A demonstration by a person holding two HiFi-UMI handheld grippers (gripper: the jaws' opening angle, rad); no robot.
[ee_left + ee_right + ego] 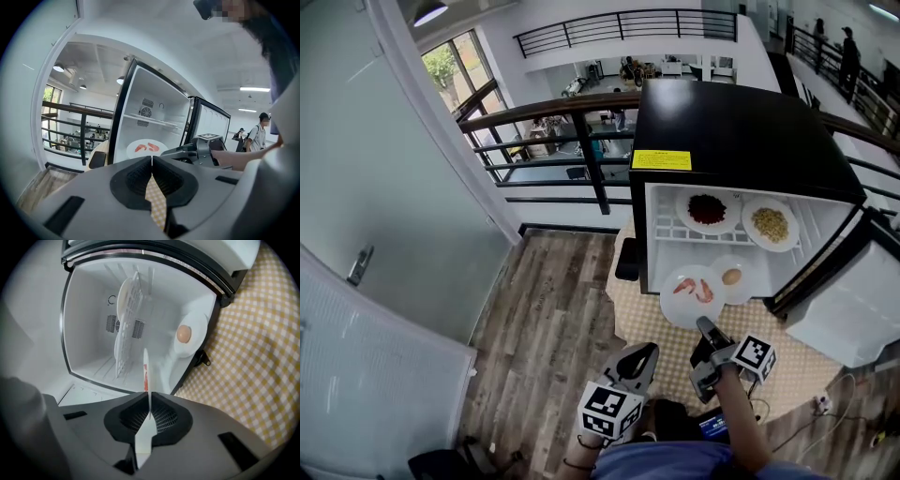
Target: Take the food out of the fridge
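1. The right gripper is shut tight on the near rim of the shrimp plate. In the right gripper view the thin white rim is seen pinched between the two jaws.
2. The rim is likely held because it is the only thin part that fits between the jaws. The plate is kept flat, so the shrimp are not tipped off.
3. The shrimp plate is at the front edge of the fridge, partly out over the checked cloth.
4. The left gripper is shut too, and nothing is held in it. It is kept low and back, just beside the right one, likely so that the way is not blocked.
5. The door is swung wide to the right, so the food can be reached.
6. A small plate with a round bun is left on the fridge floor, just beside the shrimp plate.
7. Two more plates are set on the wire shelf: the dark red food plate and the yellow food plate.
8. A yellow label is stuck on the fridge's top front edge. Its writing is too small to be read.
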